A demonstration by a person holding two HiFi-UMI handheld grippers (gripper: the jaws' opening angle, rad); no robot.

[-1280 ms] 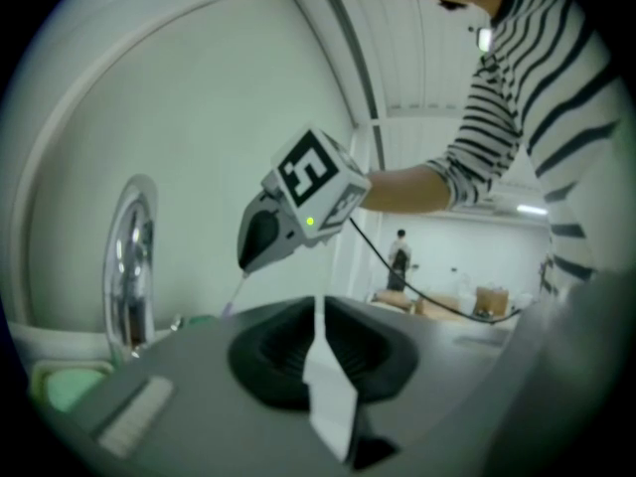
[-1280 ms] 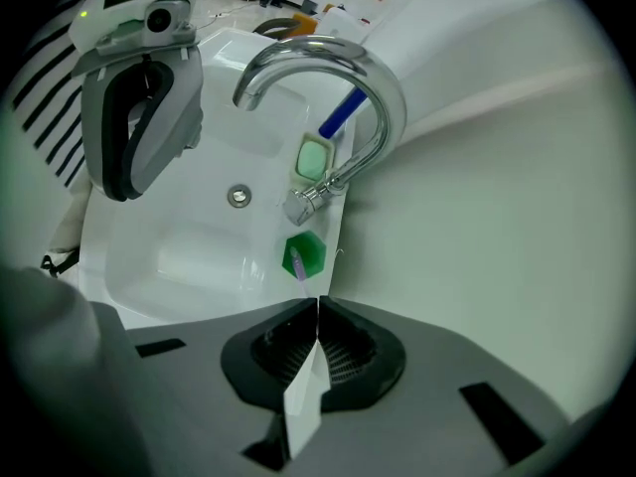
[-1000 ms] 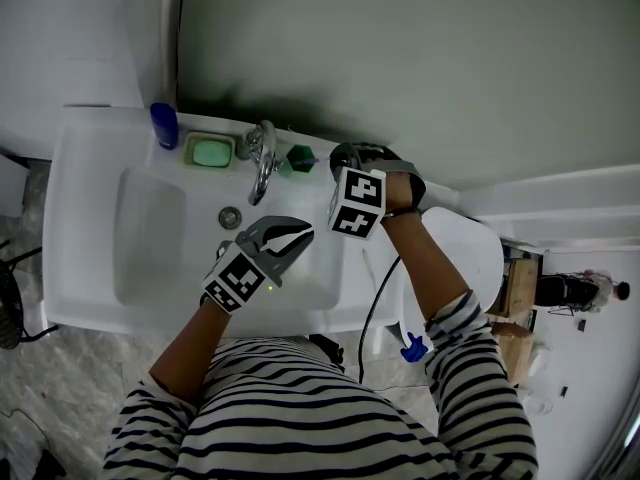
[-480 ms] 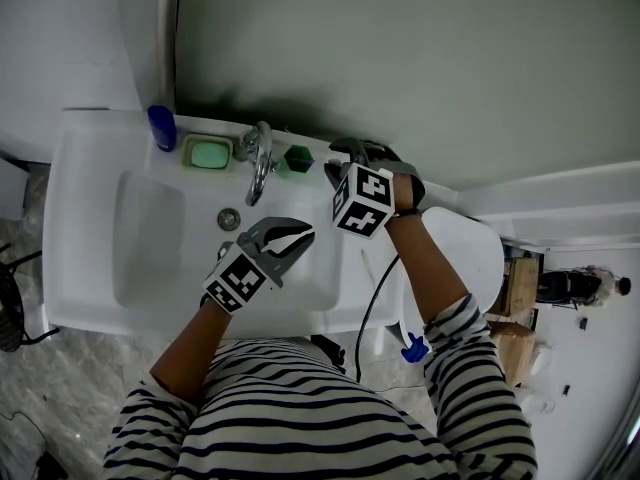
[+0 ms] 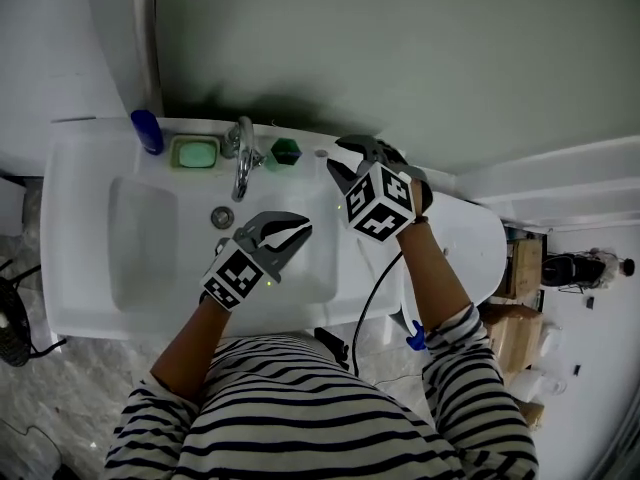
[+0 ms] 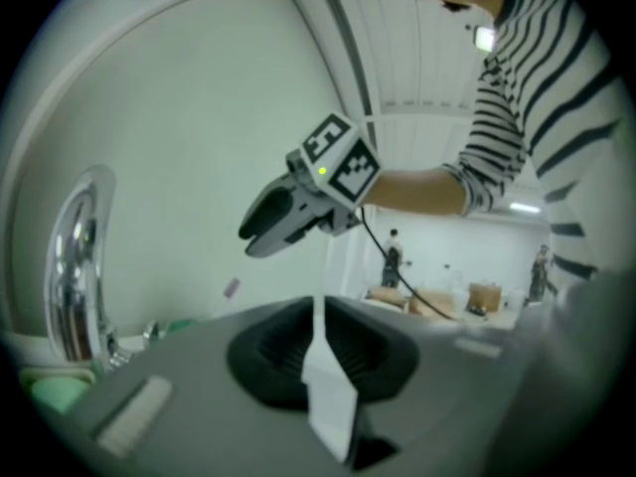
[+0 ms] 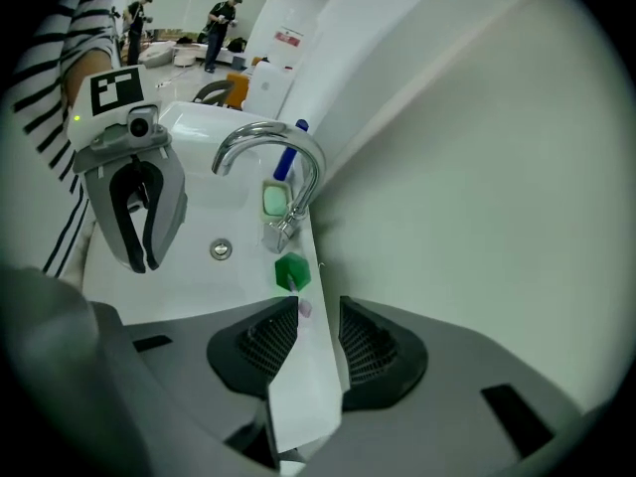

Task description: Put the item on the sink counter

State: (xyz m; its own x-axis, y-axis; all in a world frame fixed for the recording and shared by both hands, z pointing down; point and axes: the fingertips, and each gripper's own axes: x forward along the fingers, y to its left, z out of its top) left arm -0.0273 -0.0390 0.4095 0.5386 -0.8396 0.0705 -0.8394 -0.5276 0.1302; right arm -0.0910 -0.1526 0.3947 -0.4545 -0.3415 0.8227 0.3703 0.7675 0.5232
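A green hexagonal holder (image 5: 286, 151) (image 7: 292, 271) stands on the white sink counter (image 5: 300, 173) right of the faucet. A small pale pink piece (image 5: 320, 154) (image 7: 303, 308) shows just beside it; a thin stem seems to join the two. My right gripper (image 5: 337, 156) (image 7: 306, 336) hovers just right of them and points down at the counter's back edge. Its jaws have just been opening, and nothing lies between the pads. My left gripper (image 5: 303, 231) (image 7: 146, 262) hangs over the basin with its fingertips together and nothing in them.
A chrome faucet (image 5: 241, 158) arches over the basin, with a green soap (image 5: 194, 153) in its dish and a blue bottle (image 5: 146, 131) to its left. The drain (image 5: 222, 217) lies below the spout. A grey wall rises right behind the counter. A toilet (image 5: 480, 258) stands at the right.
My right gripper has opened, lifted and drawn back to the right, away from the green holder. The holder and pink piece stay on the counter. The left gripper has kept its place.
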